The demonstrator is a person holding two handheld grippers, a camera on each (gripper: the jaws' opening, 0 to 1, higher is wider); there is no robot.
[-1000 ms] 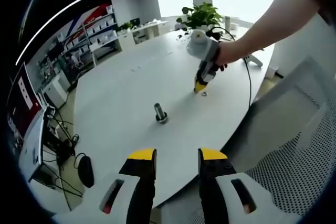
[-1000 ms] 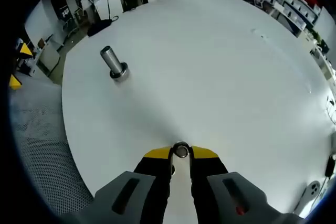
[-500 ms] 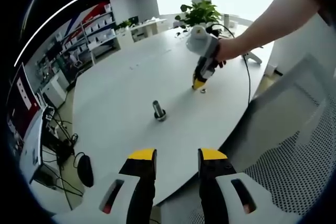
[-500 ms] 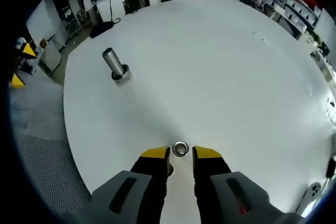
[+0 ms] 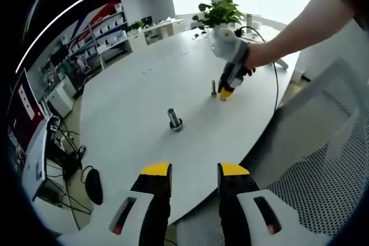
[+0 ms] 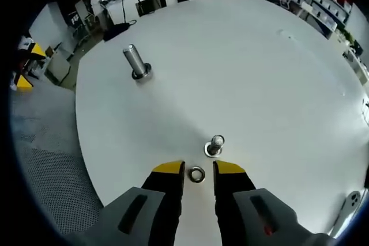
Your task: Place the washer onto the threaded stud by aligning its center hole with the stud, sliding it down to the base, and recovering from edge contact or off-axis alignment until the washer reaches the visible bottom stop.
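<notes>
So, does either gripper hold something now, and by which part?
Nothing is held. The right gripper is open, and the small silver metal washer lies flat on the white table between its yellow fingertips. The left gripper is open too.

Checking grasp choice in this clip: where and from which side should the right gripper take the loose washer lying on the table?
The washer lies flat on the white table, between the open right gripper. Probably best to pinch its outer rim on opposite edges, coming straight down from above, jaws clear of the center hole. A short stud stands just beyond it.
</notes>
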